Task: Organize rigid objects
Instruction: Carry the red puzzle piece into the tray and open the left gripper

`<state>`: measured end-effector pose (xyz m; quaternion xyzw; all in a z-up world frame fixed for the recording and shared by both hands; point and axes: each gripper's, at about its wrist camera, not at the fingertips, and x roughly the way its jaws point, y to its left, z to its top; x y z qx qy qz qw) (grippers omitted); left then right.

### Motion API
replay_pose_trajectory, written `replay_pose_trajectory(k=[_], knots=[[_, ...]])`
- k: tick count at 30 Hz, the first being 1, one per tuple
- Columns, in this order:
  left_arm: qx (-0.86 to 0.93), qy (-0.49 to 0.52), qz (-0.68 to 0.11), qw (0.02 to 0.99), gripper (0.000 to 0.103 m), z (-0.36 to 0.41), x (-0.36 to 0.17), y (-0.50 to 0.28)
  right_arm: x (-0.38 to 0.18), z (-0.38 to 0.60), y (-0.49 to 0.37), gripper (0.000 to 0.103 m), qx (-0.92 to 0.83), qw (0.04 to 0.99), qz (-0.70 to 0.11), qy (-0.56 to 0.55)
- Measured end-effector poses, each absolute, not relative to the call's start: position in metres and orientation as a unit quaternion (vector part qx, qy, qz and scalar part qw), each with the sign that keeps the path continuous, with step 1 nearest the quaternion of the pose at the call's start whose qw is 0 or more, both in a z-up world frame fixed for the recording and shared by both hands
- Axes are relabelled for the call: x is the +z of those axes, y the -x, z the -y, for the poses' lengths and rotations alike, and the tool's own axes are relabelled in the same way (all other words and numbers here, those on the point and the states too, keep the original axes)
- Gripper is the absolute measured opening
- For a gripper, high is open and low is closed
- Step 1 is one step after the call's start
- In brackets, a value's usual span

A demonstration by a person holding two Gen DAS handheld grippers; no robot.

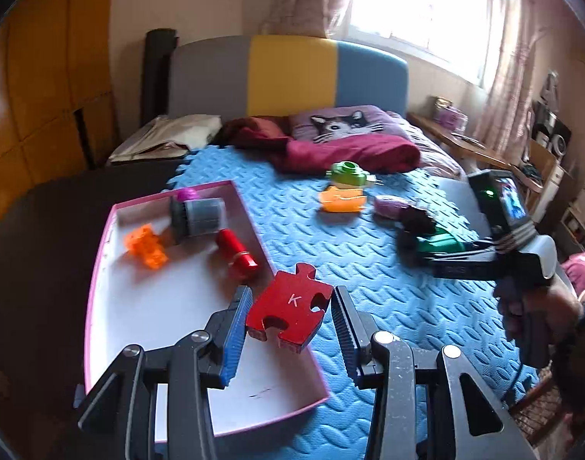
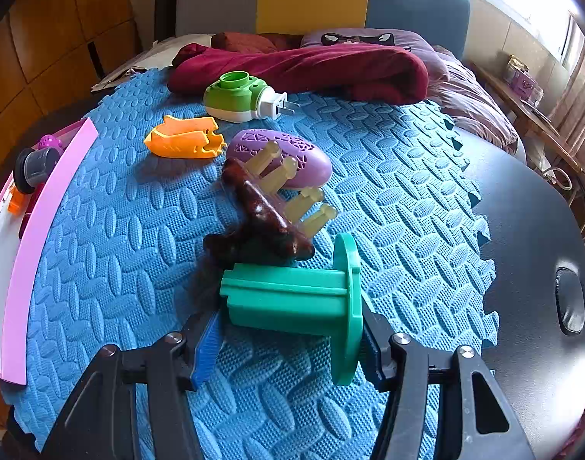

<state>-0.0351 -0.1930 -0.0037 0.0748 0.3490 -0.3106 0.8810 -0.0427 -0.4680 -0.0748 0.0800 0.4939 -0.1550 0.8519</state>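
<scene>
1. My left jaws [image 1: 290, 316] are clamped on the red puzzle piece [image 1: 290, 308] marked K; in the left view it sits between the blue pads, tilted, over the near right rim of the pink tray [image 1: 100, 268].
2. My right jaws [image 2: 288, 339] are closed on the green spool [image 2: 292, 299]. Its long axis runs across the jaws, with the flange against the right pad and the ribbed end toward the left pad, over the blue foam mat [image 2: 388, 176].
3. The coming move, as I judge it, turns on this: the tray's open floor lies ahead and to the left of the puzzle piece, so my left hand is the nearer one for a drop.
4. The left view shows what already lies in the tray: an orange block [image 1: 146, 247], a grey cylinder [image 1: 200, 216], and a red tube [image 1: 238, 255].
5. The right view shows only the tray's edge, but gives clearly the loose things left on the mat: the green plug-in device [image 2: 238, 96], the orange piece [image 2: 185, 138], the purple oval [image 2: 292, 153], and the dark brown pegged thing [image 2: 257, 214] just behind the spool.
</scene>
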Motion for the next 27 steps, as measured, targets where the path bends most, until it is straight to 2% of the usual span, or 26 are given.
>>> replay_pose_trajectory(k=[14,27], knots=[[-0.255,-0.047,-0.386,0.886,0.043,0.151,-0.026,-0.002,-0.074,0.466,0.043,0.060,-0.160,0.852,-0.492,-0.075],[-0.201,0.028,-0.444,0.873,0.043,0.096,-0.045,-0.070,-0.073,0.463,0.042,0.060,-0.161,0.852,-0.494,-0.063]])
